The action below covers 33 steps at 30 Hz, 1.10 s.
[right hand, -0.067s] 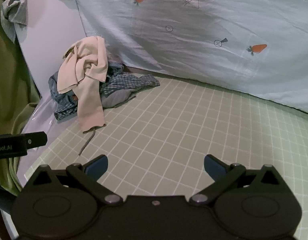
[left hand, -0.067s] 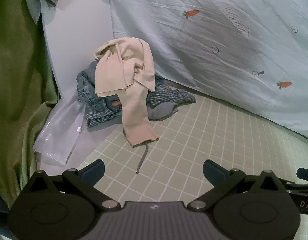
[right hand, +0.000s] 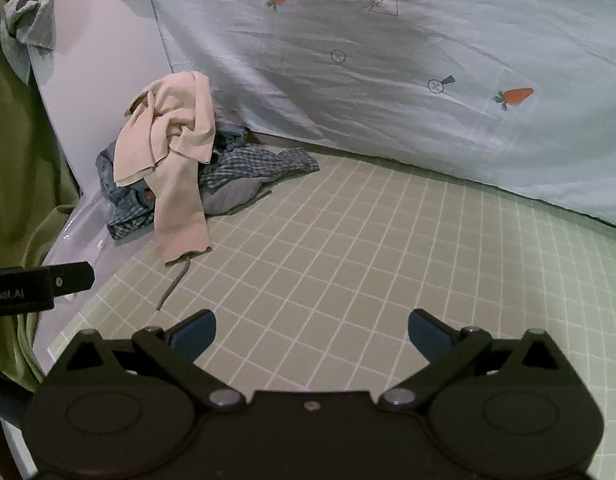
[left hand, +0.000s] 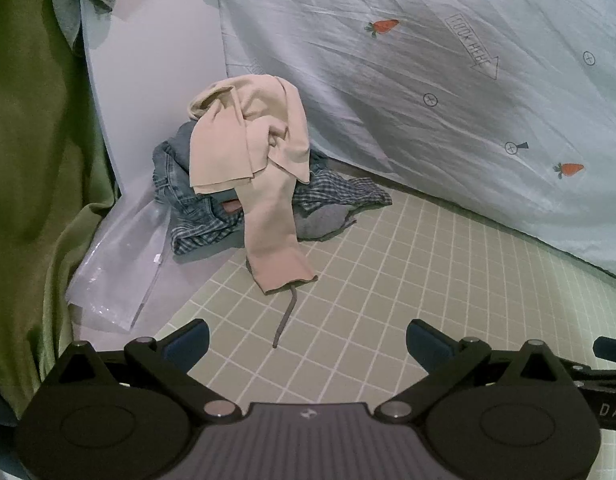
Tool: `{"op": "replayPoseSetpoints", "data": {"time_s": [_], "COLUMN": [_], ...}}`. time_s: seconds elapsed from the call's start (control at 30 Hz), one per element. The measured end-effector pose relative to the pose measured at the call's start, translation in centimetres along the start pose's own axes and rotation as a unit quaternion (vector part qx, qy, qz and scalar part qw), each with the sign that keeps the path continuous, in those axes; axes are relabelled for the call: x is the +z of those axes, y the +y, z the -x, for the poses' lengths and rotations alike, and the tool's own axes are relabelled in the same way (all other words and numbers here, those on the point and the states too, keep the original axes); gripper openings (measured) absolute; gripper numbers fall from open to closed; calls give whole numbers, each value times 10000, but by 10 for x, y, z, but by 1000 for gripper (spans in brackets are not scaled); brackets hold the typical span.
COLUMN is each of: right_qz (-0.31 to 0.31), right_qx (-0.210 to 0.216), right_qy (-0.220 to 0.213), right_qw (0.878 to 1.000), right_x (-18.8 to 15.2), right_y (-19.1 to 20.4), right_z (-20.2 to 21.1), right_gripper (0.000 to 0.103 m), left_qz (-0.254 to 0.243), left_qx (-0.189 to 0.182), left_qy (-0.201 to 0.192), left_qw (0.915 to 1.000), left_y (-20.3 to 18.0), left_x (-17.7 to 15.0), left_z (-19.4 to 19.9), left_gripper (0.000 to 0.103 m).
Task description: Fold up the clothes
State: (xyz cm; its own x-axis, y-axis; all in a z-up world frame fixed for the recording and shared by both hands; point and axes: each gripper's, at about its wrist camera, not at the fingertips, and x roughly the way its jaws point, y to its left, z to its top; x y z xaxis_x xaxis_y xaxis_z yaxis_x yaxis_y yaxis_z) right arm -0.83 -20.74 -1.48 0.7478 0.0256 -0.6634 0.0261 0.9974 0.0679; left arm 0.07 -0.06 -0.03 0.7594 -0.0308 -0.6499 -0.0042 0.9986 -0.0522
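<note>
Beige cloth point(left hand: 248, 152) tops the clothes pile point(left hand: 212, 208) in the far left corner of the left wrist view; the left gripper point(left hand: 306, 338) is spread wide and empty above the checked mat point(left hand: 388, 280). Probably nothing is picked yet; next comes a reach. The right wrist view adds wider bare mat, with the right gripper point(right hand: 312, 328) also spread, empty.

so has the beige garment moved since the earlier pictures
No. The beige garment sits in the same spot against the white panel, draped over the clothes pile.
</note>
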Motion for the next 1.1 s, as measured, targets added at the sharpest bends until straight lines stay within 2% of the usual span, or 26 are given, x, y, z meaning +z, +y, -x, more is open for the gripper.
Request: {"op": "replayPoseSetpoints", "data": {"time_s": [0.2,1.1], "right_qz": [3,13], "right_qx": [-19,-24], "right_qy": [7,127], "right_qw": [10000,9999], "right_x": [3,7], "right_y": [9,-1], "right_z": [0,-15], "right_gripper": [103,103], "left_qz": [6,56], "left_qx": [20,15], "left_qy": [-2,158], "left_qw": [10000,9999], "left_y": [-2,-2], "left_x": [1,7], "left_z": [-2,-18], "left_gripper": [103,103]}}
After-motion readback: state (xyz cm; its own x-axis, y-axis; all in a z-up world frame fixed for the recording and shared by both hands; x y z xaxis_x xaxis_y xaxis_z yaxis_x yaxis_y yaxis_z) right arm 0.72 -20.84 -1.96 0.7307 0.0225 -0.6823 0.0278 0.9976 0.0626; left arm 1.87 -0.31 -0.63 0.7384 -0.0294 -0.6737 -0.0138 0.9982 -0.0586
